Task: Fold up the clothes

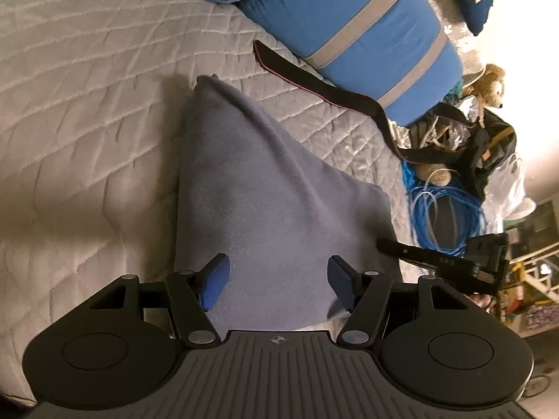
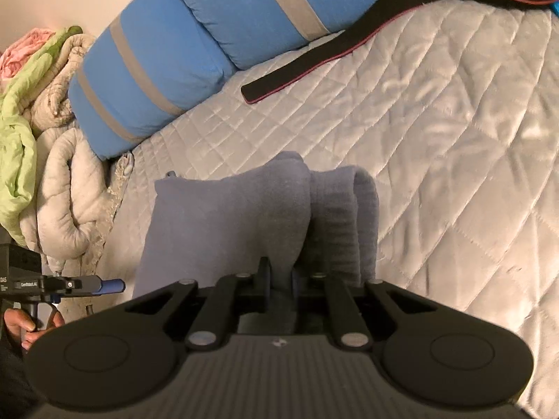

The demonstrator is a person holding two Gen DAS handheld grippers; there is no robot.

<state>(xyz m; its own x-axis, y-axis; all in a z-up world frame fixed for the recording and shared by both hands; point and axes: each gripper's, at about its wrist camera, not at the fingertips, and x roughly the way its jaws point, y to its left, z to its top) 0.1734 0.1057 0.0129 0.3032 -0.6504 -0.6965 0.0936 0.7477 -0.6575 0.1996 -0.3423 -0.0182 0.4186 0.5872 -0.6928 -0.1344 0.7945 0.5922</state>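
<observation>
A grey-blue fleece garment (image 1: 265,188) lies on the pale quilted bed cover (image 1: 87,104). In the left wrist view my left gripper (image 1: 277,282) hovers over the garment's near part with its blue pads (image 1: 215,281) wide apart and nothing pinched between them. In the right wrist view the garment (image 2: 223,216) is bunched into folds, and my right gripper (image 2: 279,279) is shut on a raised fold of it. The right gripper (image 1: 436,260) also shows at the garment's right edge in the left wrist view. The left gripper (image 2: 104,284), held by a hand (image 2: 24,324), shows at the left.
Blue pillows with grey stripes (image 2: 181,52) line the far side of the bed. A black strap with a red edge (image 2: 332,52) lies across the quilt. A bundled grey comforter and green cloth (image 2: 42,139) sit at the left; a coil of blue cable (image 1: 443,216) and a teddy bear (image 1: 489,83) sit off the bed.
</observation>
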